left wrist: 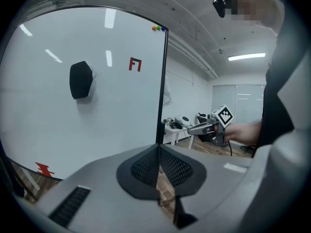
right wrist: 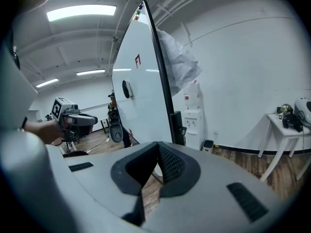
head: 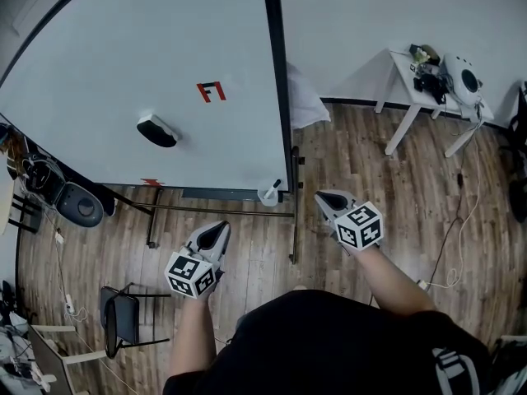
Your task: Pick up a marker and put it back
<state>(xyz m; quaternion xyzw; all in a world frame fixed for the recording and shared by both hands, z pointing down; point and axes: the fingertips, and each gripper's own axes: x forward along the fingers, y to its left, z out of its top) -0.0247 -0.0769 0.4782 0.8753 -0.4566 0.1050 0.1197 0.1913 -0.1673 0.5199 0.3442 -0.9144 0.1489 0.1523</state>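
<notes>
Head view, contents as seen from above.

1. Whiteboard: large, on a stand, fills the frame from 9 to 12 o'clock. Carries a red mark and a dark eraser, the eraser at 8 o'clock of the mark.
2. White cup: at the board's lower right corner, near centre frame.
3. Marker: stands tilted in the cup, dark end up. Untouched by either gripper.
4. Left gripper: at 7 o'clock of the cup, near it but apart. The left gripper view shows the jaws pressed together, nothing between them.
5. Right gripper: at 3 o'clock of the cup, apart from it. The right gripper view shows the jaws together, nothing between them.
6. White table: at 2 o'clock, against the wall, with dark and white gear on top.
7. Black chair: at 8 o'clock, on the wooden floor.

Left gripper view: the board with the eraser at 10 o'clock; the right gripper at 3 o'clock.

Right gripper view: the board edge-on at 12 o'clock; the left gripper at 9 o'clock.
</notes>
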